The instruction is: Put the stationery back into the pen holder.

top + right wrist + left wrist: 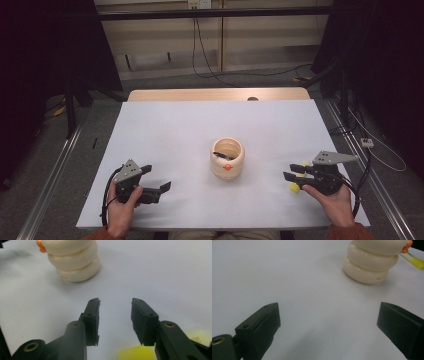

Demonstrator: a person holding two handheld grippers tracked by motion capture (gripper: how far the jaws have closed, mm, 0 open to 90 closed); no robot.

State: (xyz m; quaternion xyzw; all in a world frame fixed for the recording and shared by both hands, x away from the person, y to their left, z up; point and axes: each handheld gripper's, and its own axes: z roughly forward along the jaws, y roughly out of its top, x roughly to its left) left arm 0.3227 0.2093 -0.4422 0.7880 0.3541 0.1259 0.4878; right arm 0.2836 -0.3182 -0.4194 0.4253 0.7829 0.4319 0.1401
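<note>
Showing: a person seated at a white table, one pair of tongs in each hand, both aimed toward a cream ribbed pot that stood near the table's middle.
Pot: upright, mouth open upward, already holding a dark pen-like stick that leaned against the inner wall; a small orange knob faced the person.
Yellow marker: lay flat on the table well to the right of the pot, just under the right tongs; in the right gripper view its yellow body sat low between and below the two jaws.
Marker axis: in the left gripper view the marker showed beyond the pot as a long yellow bar, its length running roughly across the table, one end toward the pot.
Right tongs: jaws part-way apart, not pressing on anything; nothing was pinched.
Reason, judged: the jaws straddled the marker's short width so that a squeeze would catch it across the barrel.
Left tongs: spread wide and empty, resting well to the left of the pot.
Reason, judged: held clear, leaving the pot's mouth free.
</note>
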